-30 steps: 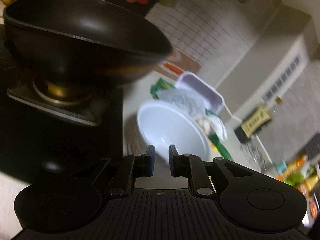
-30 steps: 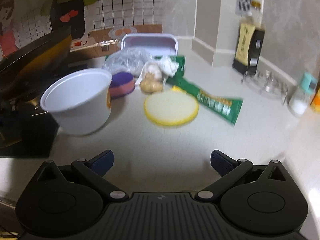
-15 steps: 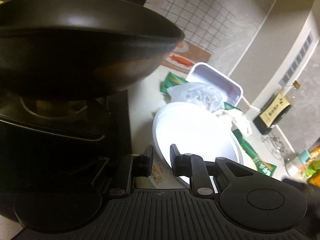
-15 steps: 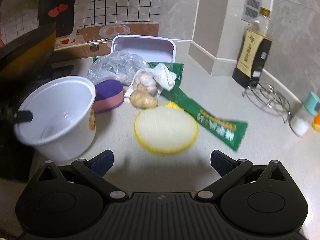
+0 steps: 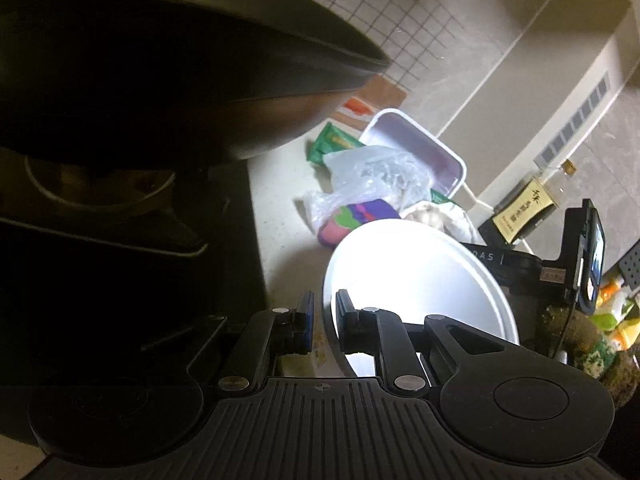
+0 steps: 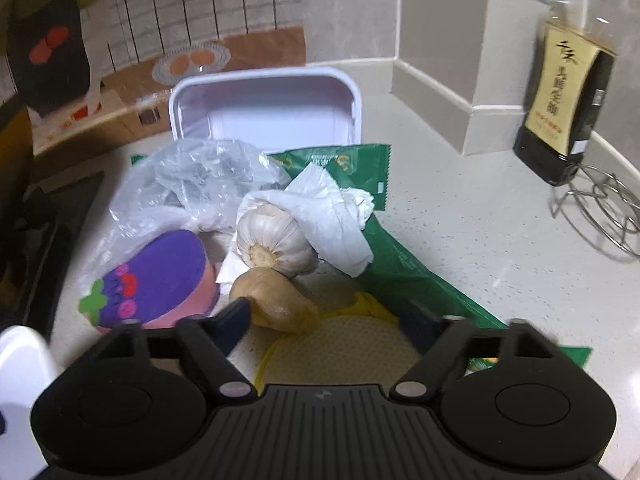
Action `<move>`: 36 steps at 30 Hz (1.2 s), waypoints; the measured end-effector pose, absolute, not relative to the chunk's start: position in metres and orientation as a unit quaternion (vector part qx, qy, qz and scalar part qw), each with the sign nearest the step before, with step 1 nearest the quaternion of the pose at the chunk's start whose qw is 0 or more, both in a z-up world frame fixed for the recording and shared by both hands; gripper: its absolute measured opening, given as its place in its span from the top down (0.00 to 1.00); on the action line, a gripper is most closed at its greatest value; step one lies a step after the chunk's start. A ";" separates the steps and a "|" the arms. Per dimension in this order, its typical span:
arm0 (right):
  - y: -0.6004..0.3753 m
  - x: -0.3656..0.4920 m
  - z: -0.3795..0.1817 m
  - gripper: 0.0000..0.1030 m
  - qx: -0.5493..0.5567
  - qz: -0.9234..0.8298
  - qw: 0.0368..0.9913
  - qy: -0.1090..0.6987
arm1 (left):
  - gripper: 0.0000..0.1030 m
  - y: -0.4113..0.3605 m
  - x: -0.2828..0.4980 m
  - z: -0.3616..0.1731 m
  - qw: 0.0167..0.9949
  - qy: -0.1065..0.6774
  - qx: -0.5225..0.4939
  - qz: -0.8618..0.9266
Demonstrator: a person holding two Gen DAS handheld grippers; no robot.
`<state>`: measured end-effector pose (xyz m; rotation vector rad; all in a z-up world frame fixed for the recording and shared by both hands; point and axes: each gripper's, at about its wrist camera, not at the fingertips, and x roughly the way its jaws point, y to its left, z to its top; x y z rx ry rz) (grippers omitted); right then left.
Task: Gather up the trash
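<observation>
A pale kitchen counter (image 6: pixel 460 216) carries litter beside the stove. The left gripper (image 5: pixel 322 322) pinches the white cup's (image 5: pixel 416 280) rim; the right gripper (image 6: pixel 324 316), spread wide, hangs over the yellow lid (image 6: pixel 340 354) beside the ginger (image 6: pixel 276 300)

Dim, shadowed left view w/ cup (image 5: pixel 416 280) glare; fisheye-warped edges.

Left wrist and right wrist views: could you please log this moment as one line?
left gripper: shut on white cup rim | right gripper: open, over yellow lid | ginger, garlic ahead
</observation>
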<state>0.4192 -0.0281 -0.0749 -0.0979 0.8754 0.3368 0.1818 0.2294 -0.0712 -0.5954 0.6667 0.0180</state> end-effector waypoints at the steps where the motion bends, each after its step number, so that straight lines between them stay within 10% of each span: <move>1: -0.026 0.420 -0.075 0.32 -0.046 0.170 0.889 0.424 | 0.85 0.230 0.182 -0.071 0.901 0.323 -0.289 0.010; 36: -0.080 0.311 -0.078 0.31 -0.052 0.199 0.891 0.405 | 0.87 0.213 0.180 -0.073 0.889 0.367 -0.272 0.037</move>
